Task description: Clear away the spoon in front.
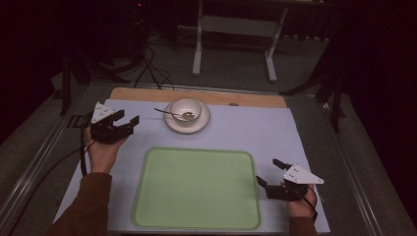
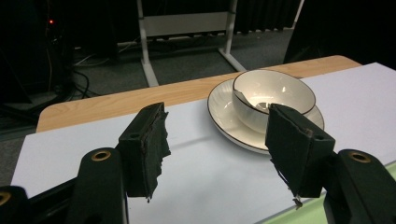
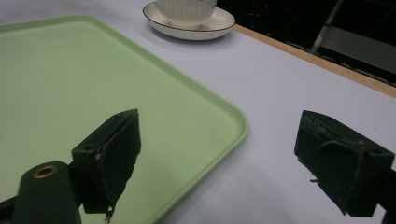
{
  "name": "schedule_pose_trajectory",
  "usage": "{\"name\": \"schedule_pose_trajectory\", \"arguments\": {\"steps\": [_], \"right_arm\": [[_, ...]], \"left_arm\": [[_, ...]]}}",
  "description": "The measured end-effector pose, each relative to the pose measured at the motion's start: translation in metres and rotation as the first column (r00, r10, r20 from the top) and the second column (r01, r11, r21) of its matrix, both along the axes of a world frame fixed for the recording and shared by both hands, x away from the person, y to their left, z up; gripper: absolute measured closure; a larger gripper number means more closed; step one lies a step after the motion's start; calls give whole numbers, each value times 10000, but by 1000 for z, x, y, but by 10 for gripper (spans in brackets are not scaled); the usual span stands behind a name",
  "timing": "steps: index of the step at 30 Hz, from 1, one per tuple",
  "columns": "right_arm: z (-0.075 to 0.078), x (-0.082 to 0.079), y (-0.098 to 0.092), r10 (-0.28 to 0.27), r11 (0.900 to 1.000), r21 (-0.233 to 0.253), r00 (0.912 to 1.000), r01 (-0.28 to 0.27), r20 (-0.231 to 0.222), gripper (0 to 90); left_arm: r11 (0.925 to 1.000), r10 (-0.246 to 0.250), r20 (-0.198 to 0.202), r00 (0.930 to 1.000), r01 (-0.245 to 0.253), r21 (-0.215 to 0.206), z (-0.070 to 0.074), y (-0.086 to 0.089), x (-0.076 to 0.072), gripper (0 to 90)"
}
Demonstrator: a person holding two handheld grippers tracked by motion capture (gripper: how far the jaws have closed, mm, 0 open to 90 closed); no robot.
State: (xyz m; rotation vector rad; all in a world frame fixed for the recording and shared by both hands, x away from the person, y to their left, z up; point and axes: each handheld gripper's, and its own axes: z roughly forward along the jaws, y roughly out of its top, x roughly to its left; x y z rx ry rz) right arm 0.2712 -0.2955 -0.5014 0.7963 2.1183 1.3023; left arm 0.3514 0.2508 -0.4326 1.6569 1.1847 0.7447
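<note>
The left hand-held gripper (image 1: 124,121) hovers above the tabletop (image 1: 255,128), left of the white bowl (image 1: 186,110), with its jaws wide apart and nothing between them. The bowl stands on a white saucer (image 1: 203,124) near the far edge, and a metal spoon (image 1: 169,113) lies in it with the handle sticking out to the left. In the left gripper view the bowl (image 2: 275,93) is just ahead of the jaws. The right hand-held gripper (image 1: 269,173) waits, also wide open and empty, beside the right rim of the green tray (image 1: 196,223). I judge this to be the approach step, before any grasp. The next move probably needs the left gripper to go forward and close on the bowl rim or the spoon handle, carefully, because the bowl can slide on the saucer.
</note>
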Motion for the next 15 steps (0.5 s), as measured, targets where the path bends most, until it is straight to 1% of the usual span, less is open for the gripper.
{"name": "schedule_pose_trajectory", "arguments": {"steps": [4,9,12,15], "right_arm": [[0,0,0,18,10000,-17,10000,-18,-5,141],[0,0,0,10,10000,-2,10000,-10,15,142],[0,0,0,6,10000,5,10000,-6,20,142],[0,0,0,11,10000,6,10000,-11,22,142]], "left_arm": [[10000,-13,3,10000,13,10,0,-1,5,387],[10000,-4,259,9997,2,74,-1,-4,9,389],[10000,17,290,9996,-17,-1,-1,-6,13,389],[10000,10,239,9997,-11,44,-2,-7,17,388]]}}
